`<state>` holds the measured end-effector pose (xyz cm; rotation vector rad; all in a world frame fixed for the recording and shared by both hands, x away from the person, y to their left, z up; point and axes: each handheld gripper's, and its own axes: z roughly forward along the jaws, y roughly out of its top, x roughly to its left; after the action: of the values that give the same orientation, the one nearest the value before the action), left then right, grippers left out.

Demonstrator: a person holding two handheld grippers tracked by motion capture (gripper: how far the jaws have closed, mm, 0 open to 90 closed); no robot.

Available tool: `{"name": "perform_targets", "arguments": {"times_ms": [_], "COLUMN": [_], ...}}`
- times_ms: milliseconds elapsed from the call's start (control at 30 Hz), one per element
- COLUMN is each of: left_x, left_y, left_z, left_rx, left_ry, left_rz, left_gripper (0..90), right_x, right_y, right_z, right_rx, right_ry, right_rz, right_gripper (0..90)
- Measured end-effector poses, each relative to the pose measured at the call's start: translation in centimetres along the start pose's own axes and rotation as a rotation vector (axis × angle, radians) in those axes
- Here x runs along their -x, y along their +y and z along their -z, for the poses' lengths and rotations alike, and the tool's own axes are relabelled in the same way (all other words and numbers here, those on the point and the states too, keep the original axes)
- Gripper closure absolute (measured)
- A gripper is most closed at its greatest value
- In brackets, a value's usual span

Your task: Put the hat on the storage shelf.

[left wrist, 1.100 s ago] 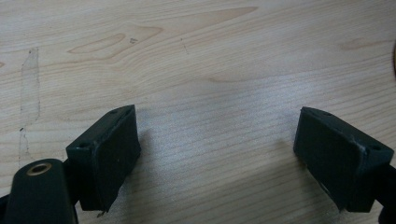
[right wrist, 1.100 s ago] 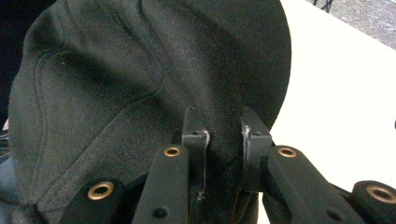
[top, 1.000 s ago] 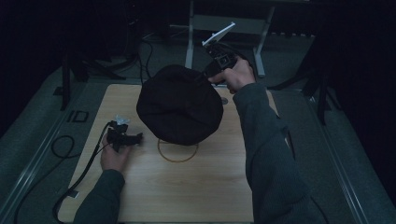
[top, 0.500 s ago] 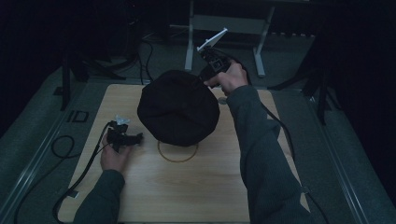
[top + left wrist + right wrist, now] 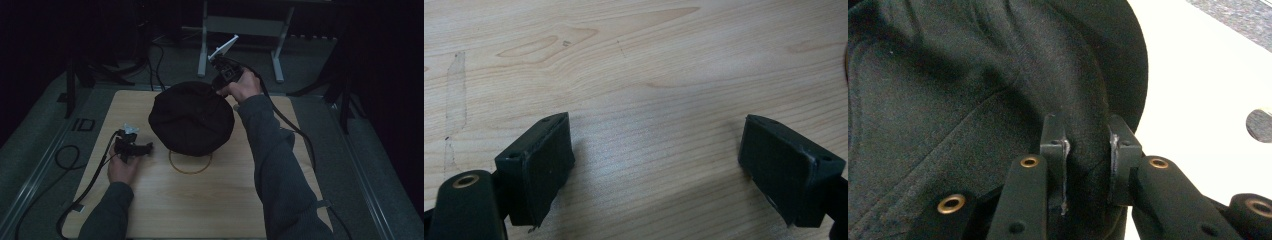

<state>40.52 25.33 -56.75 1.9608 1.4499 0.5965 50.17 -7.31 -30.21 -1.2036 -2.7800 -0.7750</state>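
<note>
two grippers in play over a pale wooden table (image 5: 200,210), room around it very dark. far left: black cable (image 5: 85,187) trails off the table edge toward the floor. left gripper (image 5: 145,148) rests low on the wood at the table's left side, held by the left hand (image 5: 122,167); in the left gripper view its jaws stand wide apart with nothing but bare wood grain between them, pads (image 5: 541,167) close to the surface. just right of it, a thin brown ring mark (image 5: 190,164) on the tabletop, partly covered by the hat. centre: black fabric hat (image 5: 192,117), rounded, bulk sitting over the middle-far part of the table. right: right gripper (image 5: 220,86) at the hat's far right edge, gripped by the right hand (image 5: 242,87), grey plate on top tilted up. right gripper view shows its jaws pinching a fold of the hat's rim (image 5: 1088,150), cloth bunched between the two pads. grey sleeve (image 5: 280,165) runs back along the table's right side
</note>
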Motion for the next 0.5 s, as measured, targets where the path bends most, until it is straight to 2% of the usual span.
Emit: {"name": "perform_targets", "arguments": {"times_ms": [367, 500], "left_x": [0.00, 0.00], "left_y": [-0.01, -0.01], "left_z": [0.01, 0.02], "left_rx": [0.000, -0.001], "left_ry": [0.001, 0.000], "left_rz": [-0.001, -0.001], "left_gripper": [13.8, 13.8], "right_x": [-0.02, -0.08], "right_y": [0.02, 0.04], "right_z": [-0.70, -0.95], "right_rx": [-0.005, -0.001], "right_ry": [-0.012, -0.032], "right_rz": [0.002, 0.012], "right_gripper": [72.6, 70.2]}}
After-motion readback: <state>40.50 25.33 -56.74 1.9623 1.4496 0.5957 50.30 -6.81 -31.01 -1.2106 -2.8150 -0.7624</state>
